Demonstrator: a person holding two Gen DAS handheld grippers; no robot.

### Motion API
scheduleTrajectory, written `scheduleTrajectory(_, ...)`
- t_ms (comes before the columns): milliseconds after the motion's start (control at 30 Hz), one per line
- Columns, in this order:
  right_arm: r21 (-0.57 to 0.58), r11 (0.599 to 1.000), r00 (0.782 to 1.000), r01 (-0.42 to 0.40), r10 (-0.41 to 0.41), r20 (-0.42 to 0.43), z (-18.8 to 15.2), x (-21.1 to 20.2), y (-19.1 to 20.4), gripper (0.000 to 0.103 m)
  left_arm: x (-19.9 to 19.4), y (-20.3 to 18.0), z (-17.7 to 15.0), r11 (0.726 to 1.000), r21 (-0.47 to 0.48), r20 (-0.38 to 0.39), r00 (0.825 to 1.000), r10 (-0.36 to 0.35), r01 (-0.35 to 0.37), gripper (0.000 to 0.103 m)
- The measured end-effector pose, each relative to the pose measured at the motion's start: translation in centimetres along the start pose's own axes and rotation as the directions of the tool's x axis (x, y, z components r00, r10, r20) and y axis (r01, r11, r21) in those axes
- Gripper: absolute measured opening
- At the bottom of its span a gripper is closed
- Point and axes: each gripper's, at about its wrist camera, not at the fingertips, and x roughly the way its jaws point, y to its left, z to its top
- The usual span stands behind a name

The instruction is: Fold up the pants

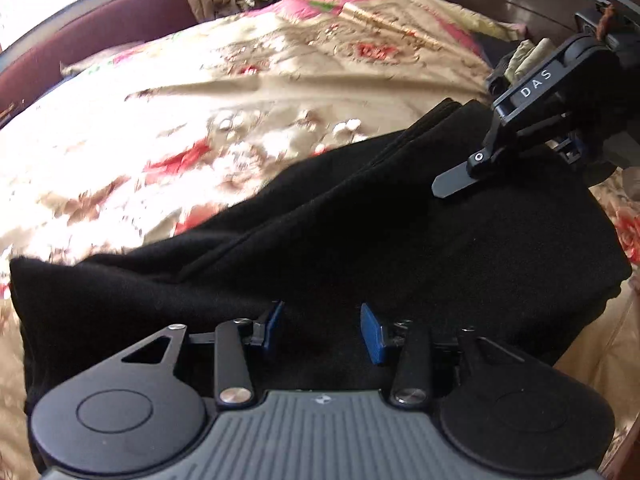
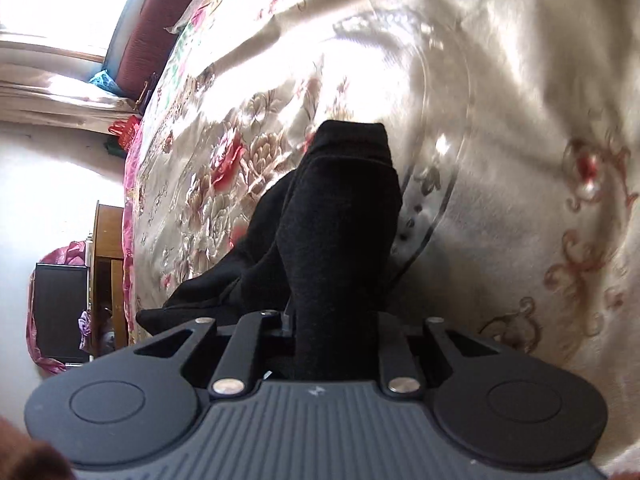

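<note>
Soft black fleecy pants (image 1: pixel 360 240) drape the satiny floral bed (image 1: pixel 200 120); left gripper (image 1: pixel 322 326) jaws gape empty, right gripper (image 2: pixel 332 328) jaws clamp a thick fold.

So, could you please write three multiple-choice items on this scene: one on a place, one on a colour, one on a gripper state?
1. Where do the pants lie?
A. on a floral bedspread
B. on a bare wooden floor
C. in a basket

2. What colour are the pants?
A. white
B. red
C. black

3. How is the left gripper?
A. shut on the pants
B. open above the pants
C. out of view

Answers:
1 A: the bedspread shows all round the cloth.
2 C: the cloth is black in both views.
3 B: its blue pads stand apart; the right gripper has cloth bunched between its fingers.
</note>
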Motion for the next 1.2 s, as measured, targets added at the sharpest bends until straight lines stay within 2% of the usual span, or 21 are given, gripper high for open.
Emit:
scheduleTrajectory(67, -0.020, 0.999, 1.000, 0.029, -0.028, 0.009, 0.0, -1.0, 0.8, 0.018, 0.1, -0.5, 0.8, 0.998, 0.032, 0.014, 0.999, 0.047, -0.048, 0.058)
scheduleTrajectory(167, -0.061, 0.996, 0.998, 0.059, -0.057, 0.019, -0.6, -1.8, 3.0, 0.018, 2.0, 0.7, 0.5, 0.987, 0.012, -0.046, 0.986, 0.159, -0.158, 0.059)
scheduleTrajectory(200, -0.073, 0.995, 0.998, 0.062, -0.061, 0.017, -0.4, -1.6, 3.9, 0.018, 2.2, 1.5, 0.2, 0.985, -0.012, -0.066, 0.983, 0.172, -0.173, 0.061)
scheduleTrajectory(267, -0.107, 0.990, 0.996, 0.090, -0.087, 0.029, -0.9, -1.7, 5.3, 0.018, 0.9, 3.6, -0.3, 0.981, -0.111, -0.029, 0.987, 0.157, -0.159, 0.061)
scheduleTrajectory(300, -0.123, 0.986, 0.994, 0.111, -0.107, 0.037, -1.1, -1.8, 5.8, 0.018, 0.6, 4.6, -0.7, 0.973, -0.144, -0.019, 0.983, 0.180, -0.181, 0.061)
scheduleTrajectory(367, -0.128, 0.984, 0.992, 0.120, -0.115, 0.046, -1.4, -1.9, 6.8, 0.018, 2.2, 5.8, -1.9, 0.969, -0.114, -0.093, 0.973, 0.211, -0.221, 0.061)
scheduleTrajectory(467, -0.156, 0.976, 0.987, 0.154, -0.147, 0.056, -2.1, -1.4, 9.2, 0.018, 1.8, 7.2, -2.5, 0.975, -0.136, -0.069, 0.984, 0.165, -0.173, 0.061)
scheduleTrajectory(567, -0.240, 0.945, 0.975, 0.220, -0.207, 0.081, -3.3, -0.6, 12.9, 0.019, 0.0, 7.9, -2.6, 0.972, -0.176, -0.021, 0.988, 0.155, -0.156, 0.060)
scheduleTrajectory(633, -0.278, 0.930, 0.970, 0.241, -0.230, 0.073, -4.2, 0.5, 14.6, 0.021, -0.9, 9.3, -3.2, 0.971, -0.209, -0.007, 0.993, 0.115, -0.114, 0.060)
scheduleTrajectory(733, -0.302, 0.920, 0.968, 0.250, -0.245, 0.056, -5.7, 2.3, 16.8, 0.023, -0.6, 9.3, -4.0, 0.986, -0.105, -0.015, 0.991, 0.132, -0.133, 0.055)
scheduleTrajectory(800, -0.329, 0.906, 0.963, 0.267, -0.263, 0.057, -6.7, 3.4, 17.9, 0.024, -1.9, 10.7, -3.8, 0.982, -0.177, 0.031, 0.997, 0.077, -0.071, 0.055)
scheduleTrajectory(833, -0.345, 0.896, 0.959, 0.279, -0.276, 0.061, -7.1, 3.9, 18.4, 0.024, -2.5, 12.4, -3.7, 0.960, -0.280, 0.061, 0.998, 0.029, -0.010, 0.055)
scheduleTrajectory(900, -0.348, 0.891, 0.955, 0.292, -0.291, 0.058, -7.8, 4.9, 18.8, 0.024, -1.4, 14.7, -3.9, 0.924, -0.381, 0.022, 1.000, -0.015, 0.022, 0.052)
scheduleTrajectory(967, -0.329, 0.899, 0.956, 0.290, -0.291, 0.047, -8.3, 5.5, 18.8, 0.024, -0.1, 17.1, -4.6, 0.891, -0.454, -0.021, 0.999, -0.033, 0.020, 0.024)
scheduleTrajectory(1000, -0.331, 0.896, 0.954, 0.295, -0.296, 0.051, -8.6, 5.7, 18.9, 0.024, -0.1, 18.9, -5.0, 0.837, -0.541, 0.005, 0.995, -0.098, 0.085, 0.024)
scheduleTrajectory(1033, -0.334, 0.893, 0.951, 0.303, -0.303, 0.054, -8.8, 6.0, 19.0, 0.024, -0.1, 21.1, -5.8, 0.732, -0.655, 0.064, 0.979, -0.193, 0.187, 0.024)
scheduleTrajectory(1067, -0.337, 0.890, 0.950, 0.307, -0.308, 0.052, -9.0, 6.4, 19.1, 0.024, 0.3, 22.9, -6.5, 0.636, -0.731, 0.102, 0.961, -0.256, 0.247, 0.024)
scheduleTrajectory(1100, -0.339, 0.890, 0.950, 0.306, -0.308, 0.048, -9.2, 6.8, 19.2, 0.024, 0.9, 24.1, -6.8, 0.574, -0.774, 0.111, 0.950, -0.292, 0.266, 0.024)
scheduleTrajectory(1133, -0.342, 0.888, 0.949, 0.307, -0.311, 0.044, -9.3, 7.3, 19.3, 0.024, 1.2, 24.8, -6.7, 0.571, -0.778, 0.107, 0.951, -0.289, 0.261, 0.023)
scheduleTrajectory(1167, -0.349, 0.883, 0.947, 0.313, -0.318, 0.044, -9.6, 7.8, 19.6, 0.024, 0.9, 24.7, -6.2, 0.612, -0.750, 0.107, 0.959, -0.263, 0.252, 0.023)
scheduleTrajectory(1200, -0.365, 0.874, 0.944, 0.321, -0.327, 0.048, -9.9, 8.3, 19.9, 0.024, 0.3, 24.1, -5.3, 0.685, -0.692, 0.101, 0.970, -0.222, 0.229, 0.023)
